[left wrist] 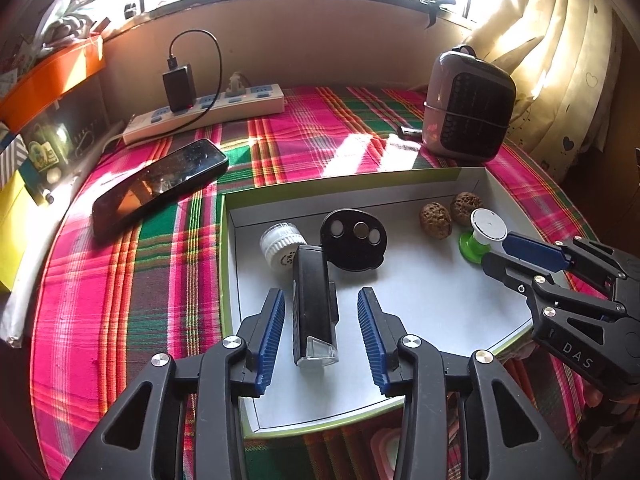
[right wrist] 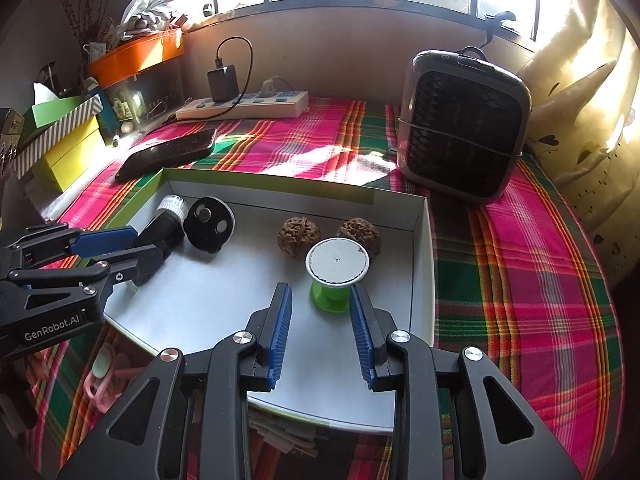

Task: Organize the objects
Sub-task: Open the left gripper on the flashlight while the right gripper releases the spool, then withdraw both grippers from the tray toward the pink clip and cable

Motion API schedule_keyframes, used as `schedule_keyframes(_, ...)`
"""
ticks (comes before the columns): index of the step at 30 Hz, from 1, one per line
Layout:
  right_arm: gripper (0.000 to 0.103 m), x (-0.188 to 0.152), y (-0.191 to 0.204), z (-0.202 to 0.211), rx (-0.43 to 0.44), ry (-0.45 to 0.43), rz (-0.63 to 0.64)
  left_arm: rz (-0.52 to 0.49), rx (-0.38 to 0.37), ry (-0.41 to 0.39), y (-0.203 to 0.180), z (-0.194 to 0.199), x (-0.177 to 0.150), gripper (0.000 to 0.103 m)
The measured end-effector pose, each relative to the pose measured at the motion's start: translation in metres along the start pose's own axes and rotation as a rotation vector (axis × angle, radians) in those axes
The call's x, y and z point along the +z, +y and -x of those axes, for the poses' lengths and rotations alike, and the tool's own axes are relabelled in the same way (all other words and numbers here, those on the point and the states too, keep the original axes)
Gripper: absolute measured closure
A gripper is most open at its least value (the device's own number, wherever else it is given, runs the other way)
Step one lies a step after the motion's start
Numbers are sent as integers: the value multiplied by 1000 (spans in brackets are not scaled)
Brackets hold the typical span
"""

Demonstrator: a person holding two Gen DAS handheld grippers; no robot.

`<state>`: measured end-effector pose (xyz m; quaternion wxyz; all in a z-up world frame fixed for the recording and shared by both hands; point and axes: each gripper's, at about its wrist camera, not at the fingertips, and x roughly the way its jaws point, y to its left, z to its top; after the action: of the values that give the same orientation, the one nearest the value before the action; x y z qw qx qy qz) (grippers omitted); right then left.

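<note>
We see L gripper [left wrist: 321,334] jaws apart around black flashlight [left wrist: 314,304] lying in white tray [left wrist: 436,300], no contact. R gripper [right wrist: 321,330] jaws narrow, flanking green spool [right wrist: 334,276] beside walnuts [right wrist: 299,236], not pressing.

Your left gripper [left wrist: 321,320] stands parted over a white tray [left wrist: 440,304] on a plaid cloth [left wrist: 132,280], its pads clear of the black torch [left wrist: 314,304] lying between them. Your right gripper [left wrist: 494,249] reaches in at a green spool [left wrist: 478,234], beside two walnuts [left wrist: 450,210]. Beyond lie a phone [left wrist: 160,184], a power strip [left wrist: 204,114] and a fan [left wrist: 468,106].
</note>
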<state>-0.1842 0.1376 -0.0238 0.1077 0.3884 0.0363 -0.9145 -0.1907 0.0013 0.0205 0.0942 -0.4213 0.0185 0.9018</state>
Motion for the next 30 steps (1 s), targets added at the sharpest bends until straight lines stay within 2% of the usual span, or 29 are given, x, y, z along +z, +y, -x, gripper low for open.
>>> schedule_keyframes(4, 71, -1, 1, 8, 11, -22, -12, 6, 5, -19, 1, 9, -2, 65)
schedule_keyframes(8, 64, -5, 2, 17, 15, -42, -21, 13, -2, -32, 4, 17, -6, 64)
schedule_keyframes(23, 64, -19, 4, 37, 27, -67, -47, 46, -29, -34, 9, 36, -27, 64)
schedule_keyframes(30, 63, -25, 5, 43, 39, -69, -57, 18, 8, -51, 3, 46, -37, 64)
